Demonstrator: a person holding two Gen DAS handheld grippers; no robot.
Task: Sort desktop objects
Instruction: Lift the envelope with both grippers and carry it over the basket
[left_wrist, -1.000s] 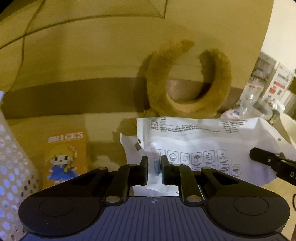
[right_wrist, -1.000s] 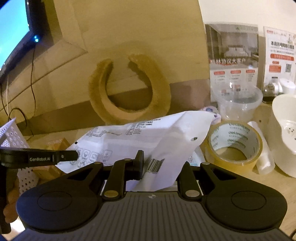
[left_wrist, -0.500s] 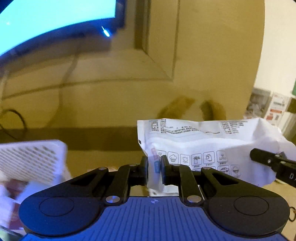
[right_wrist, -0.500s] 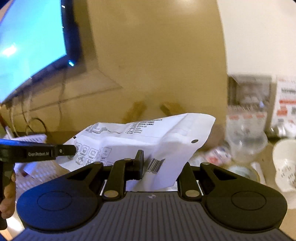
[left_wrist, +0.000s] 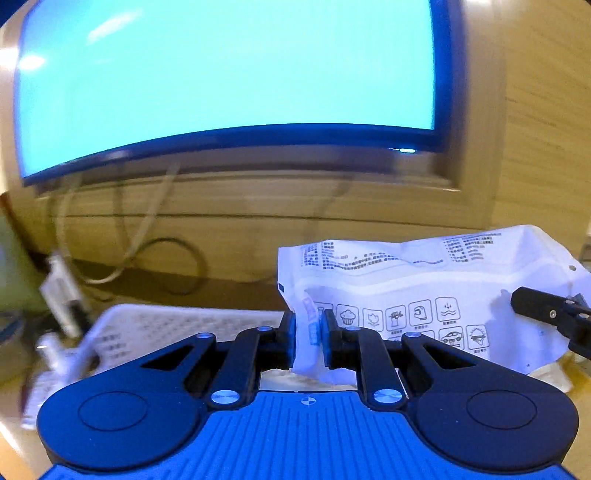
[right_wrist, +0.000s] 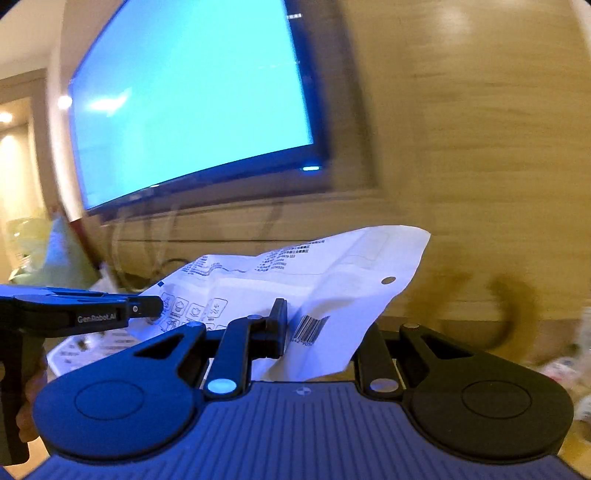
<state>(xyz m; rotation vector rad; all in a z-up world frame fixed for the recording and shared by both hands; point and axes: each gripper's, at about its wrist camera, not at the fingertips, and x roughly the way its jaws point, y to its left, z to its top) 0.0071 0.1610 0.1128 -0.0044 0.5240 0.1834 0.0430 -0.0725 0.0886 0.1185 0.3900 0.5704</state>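
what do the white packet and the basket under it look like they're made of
White packet: thin matte plastic film or coated paper, judging by its soft creases and printed icons; which one is unclear. White basket: apparently rigid plastic, with rows of small moulded holes, though blurred.

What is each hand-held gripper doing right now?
Left hand-held gripper: shut on the white printed plastic packet, at its left edge.
Right hand-held gripper: shut on the same packet, at its barcode end.

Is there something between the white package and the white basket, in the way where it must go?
Nothing visible: the white package, held by the left gripper and the right gripper, hangs beside the white basket.
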